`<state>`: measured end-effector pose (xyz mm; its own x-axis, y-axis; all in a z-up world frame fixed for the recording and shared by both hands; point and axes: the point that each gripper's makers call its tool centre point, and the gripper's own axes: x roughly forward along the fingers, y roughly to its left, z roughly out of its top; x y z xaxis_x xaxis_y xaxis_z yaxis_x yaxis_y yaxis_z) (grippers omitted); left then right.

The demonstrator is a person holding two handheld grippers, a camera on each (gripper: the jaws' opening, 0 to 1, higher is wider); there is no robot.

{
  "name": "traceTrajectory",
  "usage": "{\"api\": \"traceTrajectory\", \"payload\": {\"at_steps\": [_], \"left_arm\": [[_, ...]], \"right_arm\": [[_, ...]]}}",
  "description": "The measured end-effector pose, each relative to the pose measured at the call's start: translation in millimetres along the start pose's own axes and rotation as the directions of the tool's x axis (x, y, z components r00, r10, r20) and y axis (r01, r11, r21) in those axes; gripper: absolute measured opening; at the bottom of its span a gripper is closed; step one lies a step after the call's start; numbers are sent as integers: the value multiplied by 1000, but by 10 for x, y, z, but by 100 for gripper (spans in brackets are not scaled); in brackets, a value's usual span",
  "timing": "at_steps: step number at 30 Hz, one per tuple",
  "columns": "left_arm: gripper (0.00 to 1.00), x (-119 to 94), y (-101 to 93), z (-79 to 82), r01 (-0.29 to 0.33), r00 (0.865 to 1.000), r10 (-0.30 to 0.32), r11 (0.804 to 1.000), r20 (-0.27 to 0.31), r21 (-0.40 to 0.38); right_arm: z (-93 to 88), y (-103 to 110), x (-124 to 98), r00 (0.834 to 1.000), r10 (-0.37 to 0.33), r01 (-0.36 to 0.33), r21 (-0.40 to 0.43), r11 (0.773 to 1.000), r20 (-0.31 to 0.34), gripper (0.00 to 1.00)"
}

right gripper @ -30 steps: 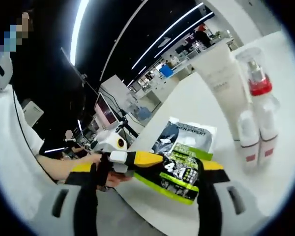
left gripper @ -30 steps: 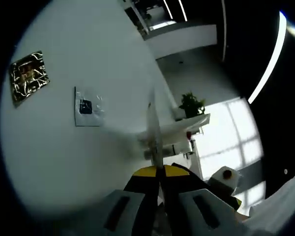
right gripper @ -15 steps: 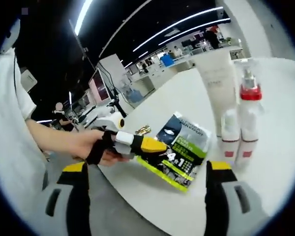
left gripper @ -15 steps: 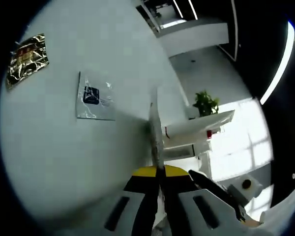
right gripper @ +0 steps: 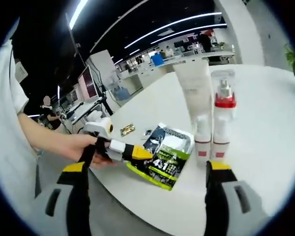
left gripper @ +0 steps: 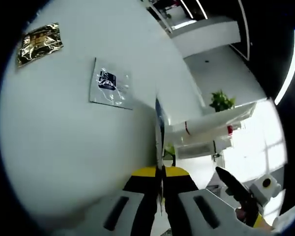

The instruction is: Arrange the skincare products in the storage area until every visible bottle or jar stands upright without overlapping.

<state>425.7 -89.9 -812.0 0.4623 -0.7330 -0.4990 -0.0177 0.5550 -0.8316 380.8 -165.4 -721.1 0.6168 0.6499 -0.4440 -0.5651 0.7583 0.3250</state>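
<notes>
Your left gripper (left gripper: 160,184) has its yellow-tipped jaws pressed together on a flat green-and-black sachet pack (left gripper: 159,135), seen edge-on in the left gripper view as a thin blade rising toward 12 o'clock from between the jaws. In the right gripper view that same left gripper (right gripper: 137,152) comes in from 9 o'clock, held in your hand (right gripper: 73,147), pinching the near corner of the sachet pack (right gripper: 168,152), which lies over the white table (right gripper: 265,128) close to its near edge.

Your right gripper (right gripper: 145,172) stands with its jaws wide apart, holding nothing, one jaw at 7 o'clock and one at 5 o'clock of the right gripper view, with the pack between them further out.

Just beyond the pack, at about 1 o'clock from it, the skincare products stand upright in a tight cluster: a tall white tube (right gripper: 194,91), a clear pump bottle with a red collar (right gripper: 224,105) just beside it, and two small white bottles (right gripper: 202,142) with red bands in front. Whether they touch one another you cannot tell.

Elsewhere on the table, the left gripper view shows a clear sachet with a dark label (left gripper: 111,89) at 11 o'clock and a gold-and-black foil packet (left gripper: 39,43) at 10 o'clock, well apart from each other. In the right gripper view, a small gold item (right gripper: 128,130) lies at 10 o'clock from the pack.
</notes>
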Motion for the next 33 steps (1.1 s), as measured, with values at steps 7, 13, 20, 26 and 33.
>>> {"api": "traceTrajectory", "payload": {"at_steps": [7, 13, 20, 26, 33], "left_arm": [[2, -13, -11, 13, -24, 1000, 23, 998, 18, 50], [20, -61, 1, 16, -61, 998, 59, 994, 19, 87], [29, -119, 16, 7, -92, 996, 92, 974, 8, 209], [43, -204, 26, 4, -125, 991, 131, 935, 5, 331], [55, -344, 57, 7, -172, 977, 215, 782, -1, 599]], "right_arm": [[5, -136, -66, 999, -41, 41, 11, 999, 5, 99], [31, -154, -78, 998, -54, 53, 31, 998, 21, 99], [56, -162, -96, 998, -61, 60, 32, 998, 35, 99], [86, -170, -124, 996, -69, 67, 38, 997, 54, 99], [115, -176, -155, 994, -80, 77, 45, 996, 70, 98]]}}
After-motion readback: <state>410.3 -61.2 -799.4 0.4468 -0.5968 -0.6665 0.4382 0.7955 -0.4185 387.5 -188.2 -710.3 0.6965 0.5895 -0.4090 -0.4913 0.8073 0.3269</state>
